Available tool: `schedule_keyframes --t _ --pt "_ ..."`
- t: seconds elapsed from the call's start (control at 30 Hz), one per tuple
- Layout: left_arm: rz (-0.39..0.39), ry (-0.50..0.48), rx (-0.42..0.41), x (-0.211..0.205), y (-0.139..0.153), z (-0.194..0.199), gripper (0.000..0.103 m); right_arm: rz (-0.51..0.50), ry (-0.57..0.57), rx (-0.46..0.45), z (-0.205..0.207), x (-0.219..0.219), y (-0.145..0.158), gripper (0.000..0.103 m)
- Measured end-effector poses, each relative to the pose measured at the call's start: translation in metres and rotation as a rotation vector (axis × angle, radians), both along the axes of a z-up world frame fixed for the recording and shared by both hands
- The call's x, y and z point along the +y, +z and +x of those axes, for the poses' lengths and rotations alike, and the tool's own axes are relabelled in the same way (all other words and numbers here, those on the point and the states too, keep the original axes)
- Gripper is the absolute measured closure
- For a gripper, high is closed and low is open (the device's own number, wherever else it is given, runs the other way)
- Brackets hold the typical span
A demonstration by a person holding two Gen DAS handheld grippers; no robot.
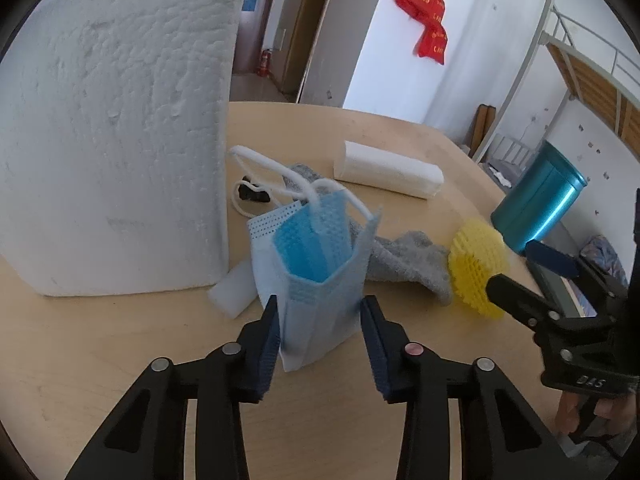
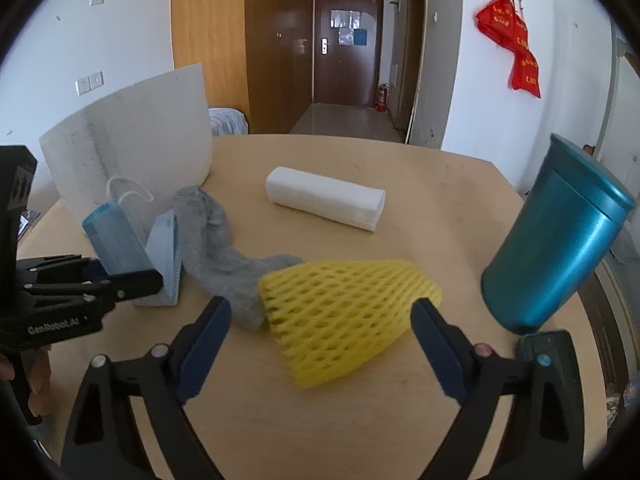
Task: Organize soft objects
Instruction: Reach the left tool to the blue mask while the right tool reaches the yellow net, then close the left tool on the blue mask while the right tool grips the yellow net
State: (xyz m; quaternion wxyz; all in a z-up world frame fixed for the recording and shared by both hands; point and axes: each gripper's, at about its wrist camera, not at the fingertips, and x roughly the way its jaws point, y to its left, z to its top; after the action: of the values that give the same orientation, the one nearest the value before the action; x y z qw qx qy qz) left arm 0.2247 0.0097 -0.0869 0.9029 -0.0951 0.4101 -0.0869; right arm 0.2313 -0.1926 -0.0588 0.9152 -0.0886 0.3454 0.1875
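Left gripper: jaws narrowed around the lower part of the mask, which stands folded between the pads. The left pad meets the mask's edge; the right pad stands just clear of it, so the grip is not closed. The mask's white ear loops rise behind it.

Right gripper: jaws wide, one on each side of the yellow foam net, neither pad touching it. The net lies flat on the table, its narrow end just beside the grey sock.

The sock runs from the net back toward the mask, passing behind it. A small white foam piece lies at the mask's left, against the base of a large white foam block that stands upright at the table's left side. A teal canister stands at the right edge, near the net. Further back, mid-table and well apart from the rest, lies a white tissue pack. A small black item lies behind the mask; I cannot identify it.

A hand holds the left gripper's handle.
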Motion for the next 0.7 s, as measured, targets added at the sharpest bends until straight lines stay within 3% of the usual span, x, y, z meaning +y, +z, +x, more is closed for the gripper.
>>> schedule_keyframes --t 0.1,0.17,0.33,0.43,0.53,0.7 --pt "0.011 -0.015 -0.008 -0.001 0.002 -0.002 0.074 -0.012 -0.007 0.015 0.005 0.001 -0.005 0.014" --pt "0.006 -0.021 -0.010 0.001 0.003 -0.003 0.080 -0.016 0.002 0.038 0.008 0.002 -0.009 0.026" --pt "-0.004 -0.036 -0.018 0.005 0.006 -0.007 0.088 -0.023 -0.016 0.104 0.015 -0.001 -0.020 0.069" --pt "-0.005 -0.043 -0.024 0.005 0.007 -0.009 0.090 -0.020 -0.016 0.119 0.013 -0.003 -0.023 0.084" --pt "-0.006 -0.043 -0.036 0.006 0.010 -0.012 0.090 -0.003 -0.017 0.112 0.008 -0.006 -0.021 0.090" --pt "0.003 -0.041 -0.060 0.005 0.016 -0.022 0.090 0.027 -0.018 0.088 -0.002 -0.009 -0.012 0.091"
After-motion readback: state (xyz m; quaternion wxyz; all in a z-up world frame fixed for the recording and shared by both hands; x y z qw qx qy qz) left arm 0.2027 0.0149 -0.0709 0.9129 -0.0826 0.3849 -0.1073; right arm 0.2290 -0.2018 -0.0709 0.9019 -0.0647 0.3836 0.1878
